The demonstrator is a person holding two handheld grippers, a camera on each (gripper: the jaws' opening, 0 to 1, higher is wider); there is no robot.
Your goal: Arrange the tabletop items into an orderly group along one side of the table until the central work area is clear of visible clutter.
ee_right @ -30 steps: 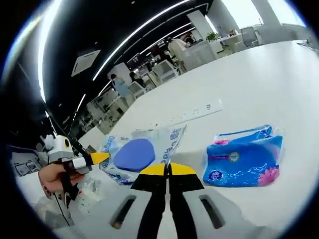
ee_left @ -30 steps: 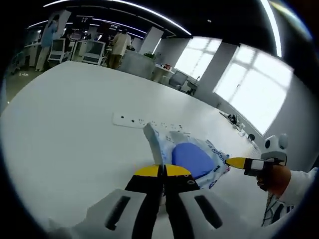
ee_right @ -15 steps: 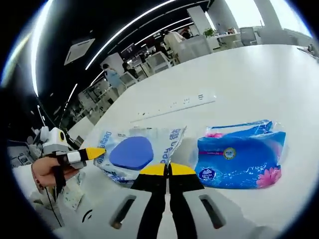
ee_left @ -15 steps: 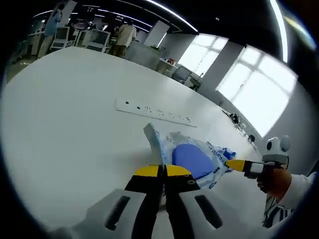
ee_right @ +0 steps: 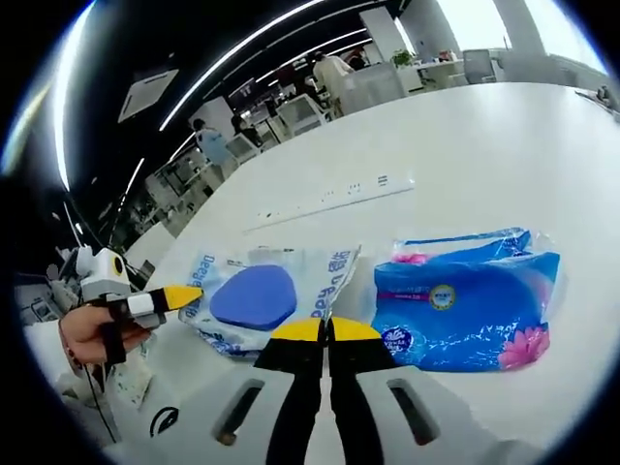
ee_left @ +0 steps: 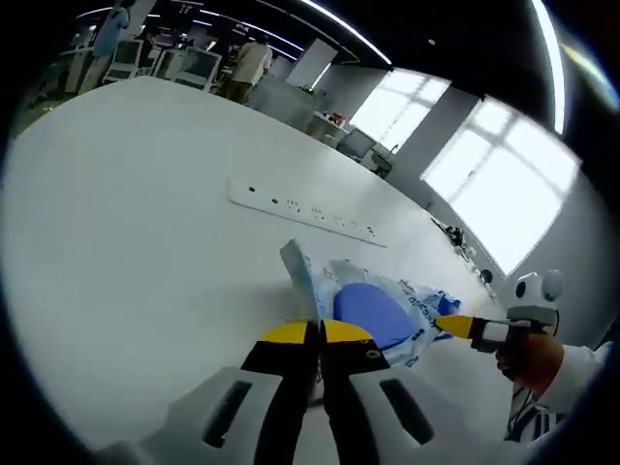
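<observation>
Open-plan office: desks (ee_right: 291,114), strip lights (ee_right: 252,37), windows (ee_left: 484,184).

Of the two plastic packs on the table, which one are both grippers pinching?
The clear wipes pack with the blue oval lid: the right gripper and left gripper both clamp its edges. The solid blue tissue pack lies untouched beside it.

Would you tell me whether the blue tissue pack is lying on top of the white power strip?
No, in the right gripper view the blue tissue pack lies on the bare table, apart from the white power strip farther back.

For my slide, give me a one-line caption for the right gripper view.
Right hand-held gripper pinching the wet-wipes pack beside a blue tissue pack on the white table.
</observation>
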